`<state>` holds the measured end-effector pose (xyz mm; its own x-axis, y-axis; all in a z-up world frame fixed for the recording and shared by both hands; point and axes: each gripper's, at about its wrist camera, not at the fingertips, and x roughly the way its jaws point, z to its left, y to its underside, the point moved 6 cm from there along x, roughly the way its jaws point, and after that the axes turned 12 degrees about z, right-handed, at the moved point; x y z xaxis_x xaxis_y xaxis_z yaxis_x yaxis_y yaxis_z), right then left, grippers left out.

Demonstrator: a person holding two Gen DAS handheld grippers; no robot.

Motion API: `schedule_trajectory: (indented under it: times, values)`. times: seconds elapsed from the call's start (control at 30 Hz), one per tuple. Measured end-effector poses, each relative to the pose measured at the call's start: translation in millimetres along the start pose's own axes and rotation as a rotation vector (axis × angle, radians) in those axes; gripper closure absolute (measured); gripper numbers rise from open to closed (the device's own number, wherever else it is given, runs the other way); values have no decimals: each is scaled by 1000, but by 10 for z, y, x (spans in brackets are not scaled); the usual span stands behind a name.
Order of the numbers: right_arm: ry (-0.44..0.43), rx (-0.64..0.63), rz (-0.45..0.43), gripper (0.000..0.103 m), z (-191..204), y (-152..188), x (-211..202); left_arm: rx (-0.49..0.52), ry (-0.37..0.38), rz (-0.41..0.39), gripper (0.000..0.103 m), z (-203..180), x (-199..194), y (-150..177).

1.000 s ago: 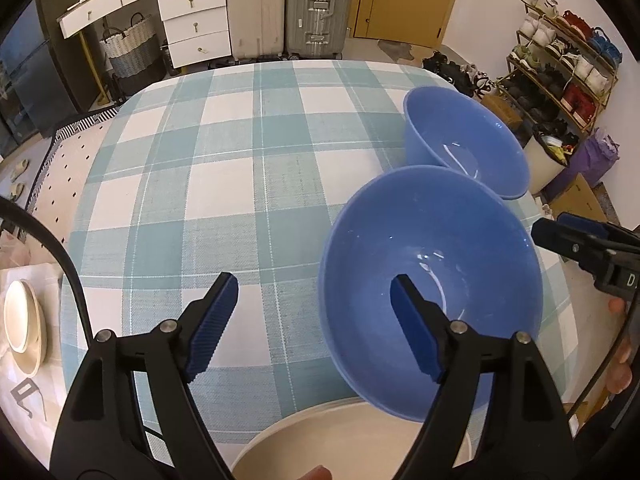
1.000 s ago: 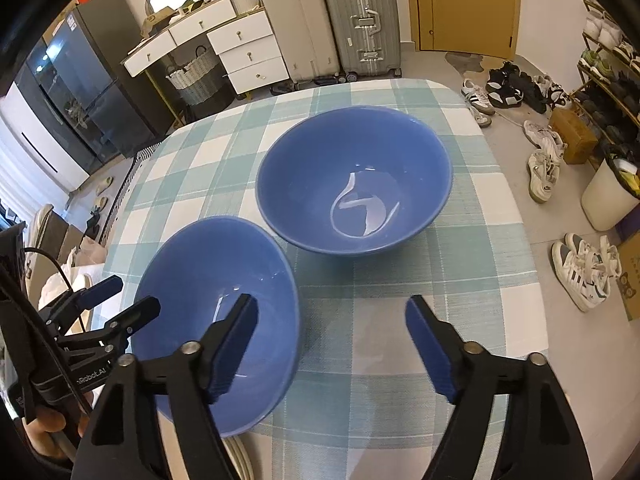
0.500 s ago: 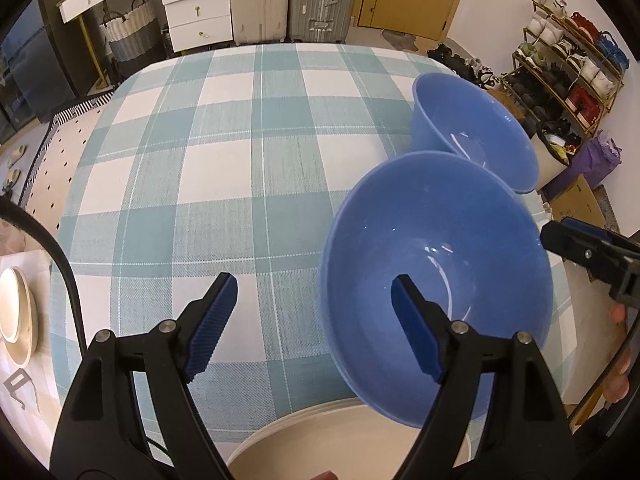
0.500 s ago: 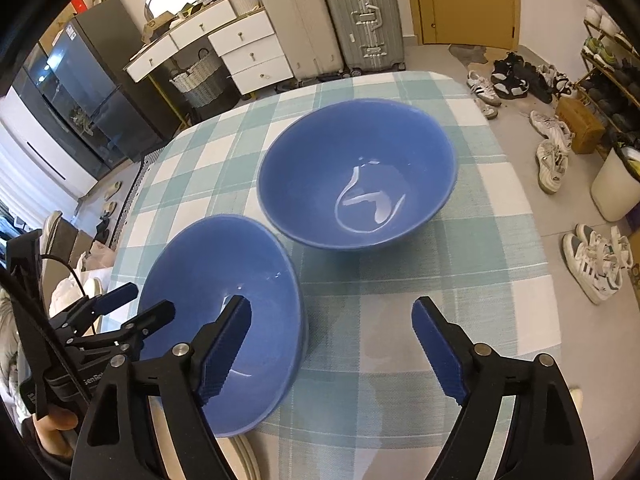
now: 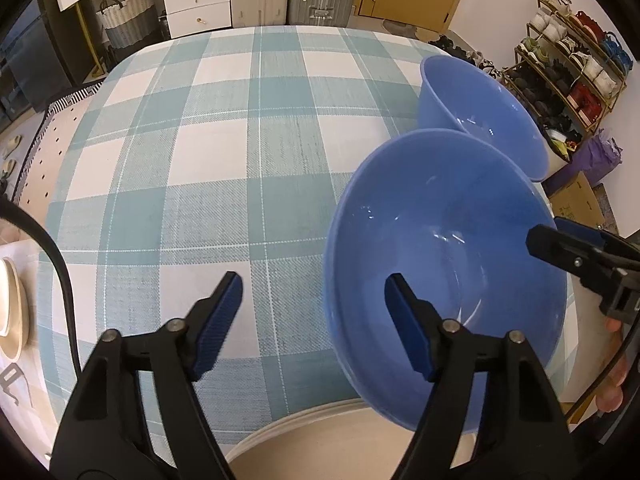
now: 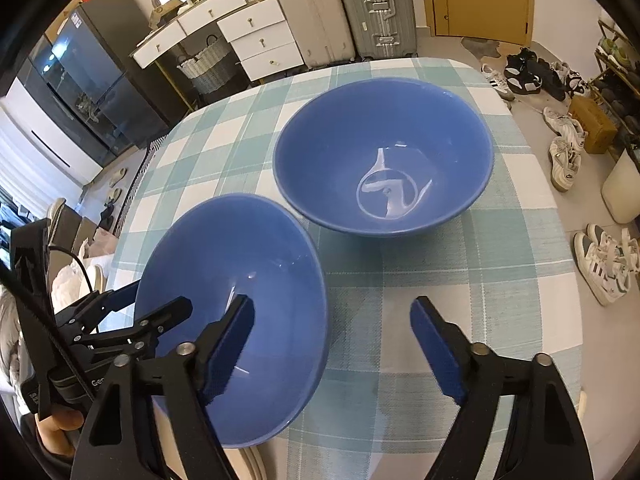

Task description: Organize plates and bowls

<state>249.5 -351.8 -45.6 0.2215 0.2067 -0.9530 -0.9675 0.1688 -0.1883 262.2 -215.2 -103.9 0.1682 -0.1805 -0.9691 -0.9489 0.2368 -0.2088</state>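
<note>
Two blue bowls sit on the checked tablecloth. The near bowl (image 5: 444, 256) (image 6: 236, 312) rests tilted on a cream plate (image 5: 344, 448) at the table's front edge. The far bowl (image 5: 480, 108) (image 6: 384, 160) stands upright just behind it. My left gripper (image 5: 310, 328) is open, its right finger inside the near bowl's rim and its left finger outside. My right gripper (image 6: 332, 352) is open, its left finger over the near bowl's right side and its right finger over bare cloth. Each gripper shows in the other's view.
The checked tablecloth (image 5: 200, 160) stretches away to the left and back. Cream dishes (image 5: 12, 316) lie on a low surface at far left. Suitcases and drawers (image 6: 352, 12) stand behind the table. A shoe rack (image 5: 568, 68) and loose shoes (image 6: 600, 260) are on the right.
Both grippers have shifted slightly forward and lower toward the near bowl. The right gripper's left finger now overlaps the near bowl more. The bowls have not moved.
</note>
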Motion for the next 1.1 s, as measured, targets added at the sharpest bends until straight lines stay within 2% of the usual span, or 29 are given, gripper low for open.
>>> schedule_trajectory:
  times: [0.07,0.13,0.2,0.27,0.3,0.37,0.6,0.83,1.1]
  values:
    - [0,-12,15,37,35,9,52,1,0,12,56,-6,35,5]
    - [-1,-26,23,49,60,20,93,3,4,31,69,-11,82,13]
    - [-3,-39,28,57,90,30,132,9,14,38,72,-26,107,31]
    - [-20,-58,35,74,128,38,170,20,24,47,79,-59,130,37]
    - [-15,-63,37,78,133,43,183,24,24,48,81,-74,137,41]
    - [-8,-72,38,82,144,47,208,31,36,51,93,-114,150,48]
    - [12,-50,37,90,92,43,254,29,39,37,93,-145,144,49]
    - [7,-50,20,91,112,34,218,18,39,25,93,-114,116,50]
    - [8,-56,-6,91,167,-3,74,9,41,-24,94,-81,-104,13]
